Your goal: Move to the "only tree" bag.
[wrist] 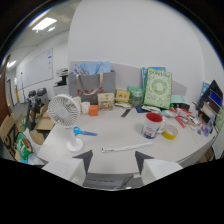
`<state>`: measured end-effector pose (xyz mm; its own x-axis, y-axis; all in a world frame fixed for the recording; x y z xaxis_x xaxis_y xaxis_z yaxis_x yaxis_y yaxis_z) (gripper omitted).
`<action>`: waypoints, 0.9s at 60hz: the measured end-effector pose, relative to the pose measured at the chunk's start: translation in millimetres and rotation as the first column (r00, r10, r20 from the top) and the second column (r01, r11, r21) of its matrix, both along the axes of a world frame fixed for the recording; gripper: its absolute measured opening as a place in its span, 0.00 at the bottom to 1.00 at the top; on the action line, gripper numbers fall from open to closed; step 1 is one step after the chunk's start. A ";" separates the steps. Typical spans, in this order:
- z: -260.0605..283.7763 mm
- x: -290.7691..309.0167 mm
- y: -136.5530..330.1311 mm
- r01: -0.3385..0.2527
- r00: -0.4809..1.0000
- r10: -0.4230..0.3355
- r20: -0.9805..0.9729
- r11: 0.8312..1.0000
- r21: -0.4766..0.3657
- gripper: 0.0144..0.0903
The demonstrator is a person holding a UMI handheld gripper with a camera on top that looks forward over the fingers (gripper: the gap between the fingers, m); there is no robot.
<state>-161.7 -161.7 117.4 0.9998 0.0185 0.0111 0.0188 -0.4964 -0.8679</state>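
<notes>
Gripper (113, 159) facing the cluttered table (115, 135)
Fingers standing wide apart, gripping nothing; grey bag (91, 86) sitting far beyond them.

one grey bag (91, 86), one fan (65, 114), one mug (152, 124), one scissors (82, 132)

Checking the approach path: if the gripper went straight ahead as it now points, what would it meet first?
Probably the long white strip lying on the table just ahead of the open gripper. Beyond it the tabletop looks free up to the small boxes, though depth is unclear.
</notes>
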 end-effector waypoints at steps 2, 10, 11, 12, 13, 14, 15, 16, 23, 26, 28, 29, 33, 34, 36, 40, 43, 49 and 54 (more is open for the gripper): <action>3.6 10.8 -0.5 0.014 1.000 -0.014 0.005 1.000 0.000 0.92; 13.2 56.8 5.0 0.065 0.998 -0.064 0.024 0.998 -0.010 0.92; 14.5 62.6 6.0 0.070 0.997 -0.070 0.027 0.997 -0.012 0.92; 15.9 69.0 7.9 0.076 0.997 -0.076 0.030 0.997 -0.014 0.92; 17.0 74.5 9.6 0.083 0.996 -0.082 0.034 0.996 -0.014 0.92; 18.6 80.7 12.0 0.089 0.995 -0.088 0.037 0.996 -0.013 0.92; 20.6 86.4 14.4 0.095 0.995 -0.094 0.039 0.995 -0.013 0.92; 22.0 93.4 17.9 0.100 0.994 -0.099 0.042 0.995 -0.011 0.92; 35.3 133.2 44.8 0.128 0.991 -0.127 0.048 0.992 -0.002 0.92; 41.7 148.4 58.5 0.131 0.990 -0.131 0.046 0.991 0.002 0.92; 46.1 157.4 69.6 0.134 0.990 -0.135 0.043 0.991 0.004 0.92; 48.3 162.3 75.4 0.135 0.990 -0.135 0.042 0.991 0.006 0.92; 59.1 180.7 99.9 0.135 0.990 -0.135 0.037 0.991 0.014 0.92; 61.7 185.5 106.2 0.134 0.990 -0.134 0.036 0.991 0.016 0.92; 66.8 194.0 119.7 0.129 0.991 -0.130 0.034 0.991 0.023 0.92; 76.1 212.5 148.6 0.128 0.991 -0.130 0.033 0.991 0.040 0.92; 82.6 223.8 170.5 0.126 0.991 -0.128 0.034 0.991 0.050 0.92; 91.2 245.4 215.0 0.115 0.992 -0.118 0.041 0.991 0.065 0.92; 96.3 258.5 251.1 0.103 0.993 -0.107 0.046 0.991 0.083 0.92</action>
